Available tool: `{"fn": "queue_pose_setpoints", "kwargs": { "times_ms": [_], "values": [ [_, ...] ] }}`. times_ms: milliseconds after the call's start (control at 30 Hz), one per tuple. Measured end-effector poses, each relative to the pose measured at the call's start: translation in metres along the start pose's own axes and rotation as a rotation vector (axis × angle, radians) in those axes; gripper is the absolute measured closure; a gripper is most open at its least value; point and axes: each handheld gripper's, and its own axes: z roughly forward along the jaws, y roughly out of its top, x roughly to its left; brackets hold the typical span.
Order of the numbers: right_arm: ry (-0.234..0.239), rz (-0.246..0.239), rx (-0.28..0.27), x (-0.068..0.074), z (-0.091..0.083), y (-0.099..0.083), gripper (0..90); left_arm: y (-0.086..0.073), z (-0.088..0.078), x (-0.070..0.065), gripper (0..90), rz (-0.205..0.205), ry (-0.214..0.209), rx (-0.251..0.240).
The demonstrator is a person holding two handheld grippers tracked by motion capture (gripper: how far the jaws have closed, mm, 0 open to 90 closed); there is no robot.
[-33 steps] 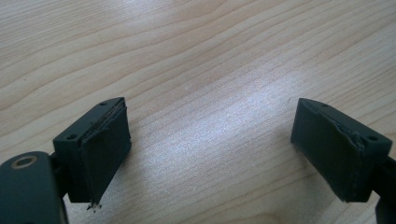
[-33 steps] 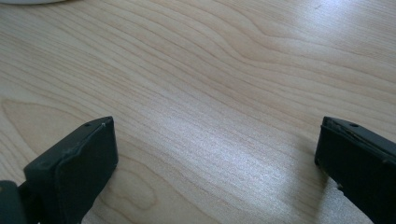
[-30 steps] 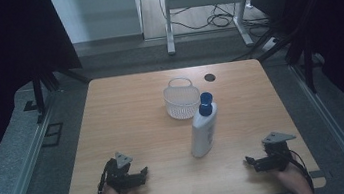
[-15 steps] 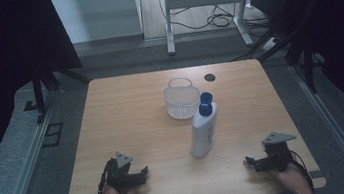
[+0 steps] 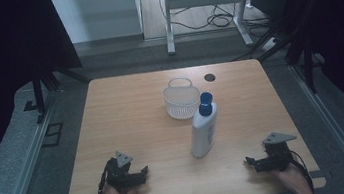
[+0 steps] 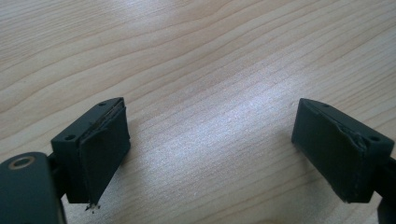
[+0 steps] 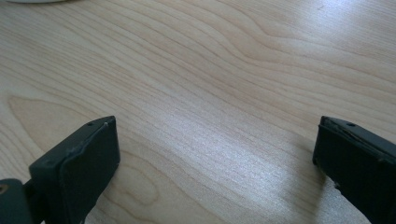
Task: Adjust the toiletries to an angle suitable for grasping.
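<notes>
We rest both grippers, left and right, on the desk, fingers spread, gripping nothing. The bottle stands between them, just beside the basket.

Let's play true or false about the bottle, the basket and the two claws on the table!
1. The white bottle has a blue cap. True.
2. The bottle lies flat on the table. False: it stands upright.
3. The white basket sits behind the bottle, farther from the person. True.
4. The left claw grips the bottle. False: it is open and holds nothing, near the table's front edge.
5. The right claw is open. True.
</notes>
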Motion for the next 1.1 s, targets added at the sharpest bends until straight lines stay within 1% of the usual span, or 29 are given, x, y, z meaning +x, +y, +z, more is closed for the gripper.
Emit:
{"fn": "queue_pose_setpoints", "kwargs": {
  "times_ms": [133,167,267,433,633,700,733,833,900,967,1000,1033,1100],
  "values": [
    [-0.003,0.001,0.004,-0.001,-0.002,0.001,5.6,0.0,0.0,0.0,10.9,0.0,0.0,0.0],
    [-0.009,-0.007,0.004,-0.001,-0.003,0.002,7.3,0.0,0.0,0.0,10.9,0.0,0.0,0.0],
    [-0.01,-0.012,0.0,-0.001,-0.004,0.003,8.2,0.0,0.0,0.0,10.9,0.0,0.0,0.0],
    [-0.001,-0.015,-0.026,0.0,-0.007,0.008,10.9,0.0,0.0,0.0,10.9,0.0,0.0,0.0],
    [0.025,-0.019,-0.032,0.003,-0.009,0.014,12.8,0.0,0.0,0.0,10.9,-0.002,0.0,0.0],
    [0.048,-0.02,-0.034,0.003,-0.01,0.017,13.3,0.0,0.0,0.0,10.9,-0.004,0.001,0.0],
    [0.048,-0.02,-0.034,0.003,-0.01,0.017,13.3,0.001,0.001,0.0,10.9,-0.004,0.001,-0.001],
    [0.073,-0.02,-0.036,0.004,-0.01,0.022,14.3,0.001,0.001,0.0,10.9,-0.003,0.001,-0.001],
    [0.079,-0.019,-0.035,0.005,-0.01,0.023,15.0,0.001,0.001,0.0,10.9,-0.003,0.001,-0.001],
    [0.093,-0.022,-0.037,0.006,-0.01,0.026,17.3,0.001,0.001,0.0,10.9,-0.003,0.001,-0.001],
    [0.105,-0.011,-0.038,0.007,-0.009,0.029,20.4,0.001,0.001,0.0,10.9,-0.003,0.001,0.0],
    [0.105,-0.011,-0.038,0.007,-0.009,0.029,20.4,0.001,0.001,0.0,10.9,-0.005,0.002,-0.001],
    [0.112,-0.006,-0.037,0.01,-0.008,0.032,23.8,0.001,0.001,0.0,11.0,-0.005,0.002,-0.001]
  ]
}}
